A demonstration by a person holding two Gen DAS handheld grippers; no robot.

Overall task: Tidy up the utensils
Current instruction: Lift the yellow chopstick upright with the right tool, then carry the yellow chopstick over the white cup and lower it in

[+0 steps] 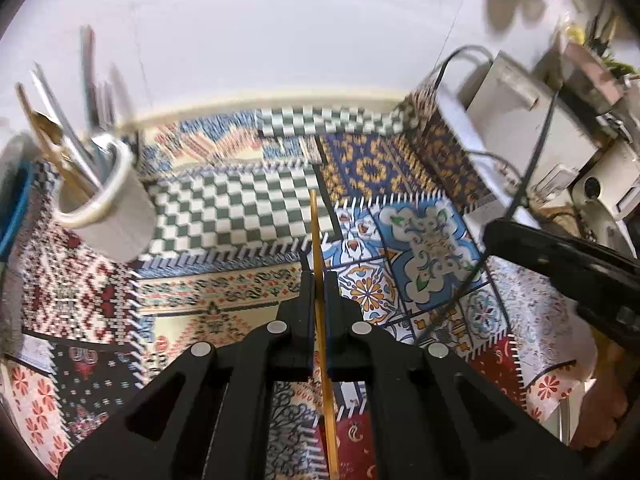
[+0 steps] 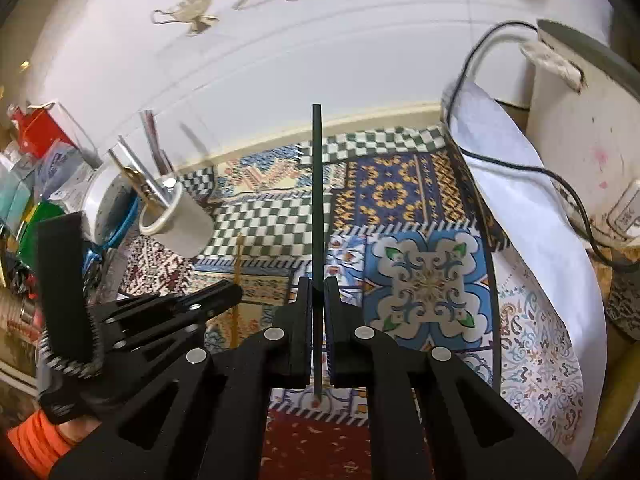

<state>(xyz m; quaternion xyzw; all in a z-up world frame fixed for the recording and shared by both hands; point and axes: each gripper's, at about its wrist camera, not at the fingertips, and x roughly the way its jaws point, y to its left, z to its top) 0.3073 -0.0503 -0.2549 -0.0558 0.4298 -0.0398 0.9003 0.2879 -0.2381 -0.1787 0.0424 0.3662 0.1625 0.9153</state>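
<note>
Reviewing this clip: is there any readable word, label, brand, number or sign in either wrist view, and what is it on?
No text can be read in either view.
Packages at the left edge of the right wrist view: printing too blurred to read.
Label on the white appliance: too small and blurred to read.
Patterned tablecloth: ornament only, no lettering.
White cup: no marking visible.

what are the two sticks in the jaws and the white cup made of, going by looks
Yellow stick: thin, straight, matte tan-yellow; probably wood or bamboo, though plastic is possible.
Dark green stick: same thin shape with an even, dull colour and a paler bare tip; looks like painted wood or plastic.
White cup: opaque, with thick smooth walls and a rounded, slightly shiny rim; likely glazed ceramic, possibly plastic.
</note>
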